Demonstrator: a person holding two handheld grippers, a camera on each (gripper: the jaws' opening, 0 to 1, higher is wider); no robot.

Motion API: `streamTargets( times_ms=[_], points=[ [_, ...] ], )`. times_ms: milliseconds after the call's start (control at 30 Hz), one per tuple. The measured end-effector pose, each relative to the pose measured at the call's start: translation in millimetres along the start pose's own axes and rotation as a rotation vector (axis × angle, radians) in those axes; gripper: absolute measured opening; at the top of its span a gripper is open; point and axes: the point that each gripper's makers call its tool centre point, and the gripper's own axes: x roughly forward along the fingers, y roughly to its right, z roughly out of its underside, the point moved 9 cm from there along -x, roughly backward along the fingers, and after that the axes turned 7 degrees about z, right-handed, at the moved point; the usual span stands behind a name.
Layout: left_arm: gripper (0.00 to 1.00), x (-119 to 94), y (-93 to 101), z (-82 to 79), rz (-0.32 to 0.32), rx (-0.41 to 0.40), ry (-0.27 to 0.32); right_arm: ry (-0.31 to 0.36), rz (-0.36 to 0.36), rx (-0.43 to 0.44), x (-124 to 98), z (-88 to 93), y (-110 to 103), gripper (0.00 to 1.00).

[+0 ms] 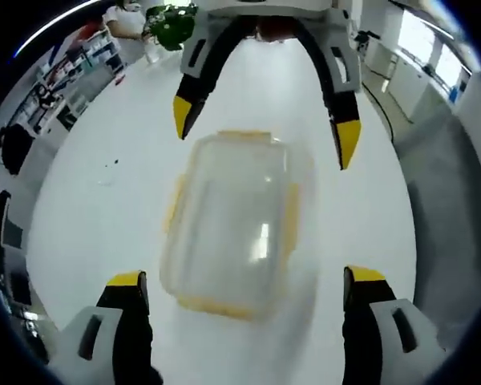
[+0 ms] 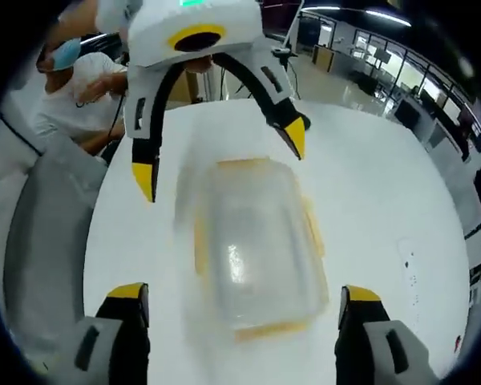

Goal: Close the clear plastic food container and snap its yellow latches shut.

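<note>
— What's nearest?
— The left gripper (image 1: 244, 298), jaws wide apart, holding nothing. The clear box (image 1: 234, 224) lies on the white table (image 1: 96, 216) just past its tips, lid on, yellow latches (image 1: 290, 220) along its sides.
— And past the box?
— The right gripper (image 1: 266, 124) faces it, wide open too, empty. Farther back, a person (image 2: 76, 88) stands by the table.

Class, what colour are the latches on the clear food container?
Yellow latches on the clear container, best in the left gripper view.
</note>
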Motion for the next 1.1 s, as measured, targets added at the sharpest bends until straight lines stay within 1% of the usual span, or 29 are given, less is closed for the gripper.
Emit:
streamTargets(
  times_ms=[67,100,167,200,233,267,300,367,400,467,500,600,633,667,733,800,867,900,1000,1100],
  points=[
    [0.99,-2,2.3,-0.6,0.002,-0.043,0.054,0.042,-0.003,0.06,-3,-1.7,-2,0.99],
    [0.99,-4,3.3,0.1,-0.005,-0.044,0.069,0.068,-0.004,0.082,-5,-2.5,-3,0.99],
    [0.99,-6,6.4,1.1,-0.008,-0.051,0.088,0.096,0.009,0.102,-10,-2.5,-4,0.99],
    [0.99,-7,7.8,0.6,-0.011,-0.052,0.106,0.107,0.013,0.122,-11,-2.4,-4,0.99],
    [0.99,-9,9.9,-1.1,-0.025,-0.073,0.153,0.13,0.014,0.15,-13,-3.0,-6,0.99],
    [0.98,-12,10.9,-1.8,-0.042,-0.06,0.163,0.137,0.015,0.157,-14,-3.0,-6,0.99],
    [0.96,-15,12.3,-3.5,-0.062,-0.054,0.2,0.157,0.019,0.175,-15,-2.9,-7,0.99],
    [0.96,-18,15.2,-3.6,-0.064,-0.098,0.24,0.197,0.031,0.209,-17,-2.7,-9,0.99],
    [0.97,-19,16.1,-4.0,-0.063,-0.111,0.262,0.201,0.029,0.227,-18,-1.7,-10,0.99],
    [0.99,-21,17.7,-0.9,-0.067,-0.111,0.253,0.228,0.032,0.254,-20,-0.8,-12,0.99],
    [0.99,-22,18.6,-0.1,-0.073,-0.113,0.259,0.233,0.039,0.253,-22,0.1,-14,0.99],
    [0.99,-27,23.7,-0.1,-0.08,-0.15,0.309,0.257,0.068,0.273,-28,4.3,-19,0.99],
    [0.99,-28,25.2,-0.1,-0.084,-0.151,0.319,0.264,0.066,0.286,-29,5.5,-20,0.99],
    [0.99,-29,28.5,0.3,-0.082,-0.151,0.326,0.279,0.071,0.296,-31,7.5,-22,0.99],
    [0.99,-29,34.0,0.7,-0.069,-0.159,0.342,0.288,0.071,0.3,-34,10.7,-26,0.99],
    [0.99,-32,39.5,0.0,-0.087,-0.139,0.364,0.306,0.076,0.316,-37,14.1,-30,0.99],
    [0.99,-33,42.8,0.5,-0.086,-0.166,0.383,0.329,0.087,0.344,-41,16.5,-35,0.99],
    [0.99,-34,46.4,0.7,-0.077,-0.175,0.4,0.347,0.09,0.346,-44,17.2,-38,0.99],
    [0.99,-35,54.9,1.9,-0.074,-0.178,0.404,0.369,0.096,0.355,-50,19.0,-46,0.99],
    [0.99,-41,63.4,1.0,-0.078,-0.196,0.448,0.387,0.109,0.355,-54,20.7,-54,0.99]
  ],
)
